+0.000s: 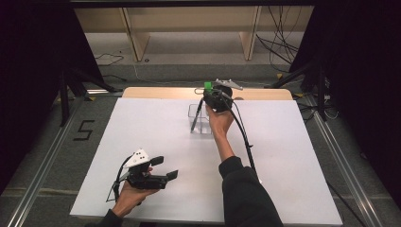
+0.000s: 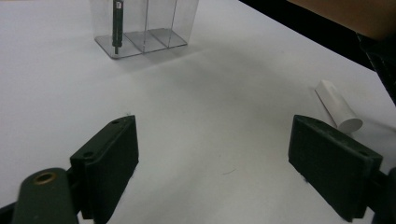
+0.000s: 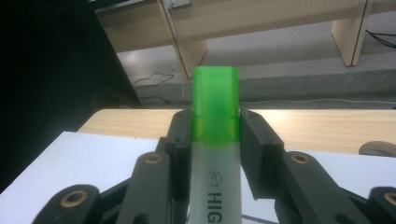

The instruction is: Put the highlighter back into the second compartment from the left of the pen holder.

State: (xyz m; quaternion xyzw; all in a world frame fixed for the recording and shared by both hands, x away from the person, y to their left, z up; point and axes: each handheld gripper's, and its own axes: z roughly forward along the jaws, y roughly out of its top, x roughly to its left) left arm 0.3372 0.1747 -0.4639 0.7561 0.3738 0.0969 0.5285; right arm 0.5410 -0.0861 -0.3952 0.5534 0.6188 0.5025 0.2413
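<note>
**Operator:** Holding the green highlighter [image 3: 215,140] is going fine so far: my right gripper [image 3: 215,135] has both pads clamped on its barrel just below the green cap, and the cap end points away from me toward the far edge of the table. In the high view the green cap [image 1: 207,85] sits above the clear organizer [image 1: 199,118], near the back of the white mat [image 1: 156,137].

**Spotter:** What do you need for the drop?

**Operator:** I judge the step is to stand it in one of the clear compartments. A dark pen [image 2: 116,25] already stands in the end compartment, so I'd pick one of the two free ones beside it. I want to tip the highlighter upright first, line its lower end over the opening, then lower until it is well inside the walls before I loosen the jaws. Letting go high could make it bounce off a thin divider or tip the light box.

**Spotter:** And your left side?

**Operator:** My left gripper [image 2: 212,158] rests near the front of the mat with its jaws spread wide and nothing between them. A white rolled tube [image 2: 338,107] lies on the mat just beyond one jaw. I could bring that gripper up to steady the organizer if it slides.
</note>
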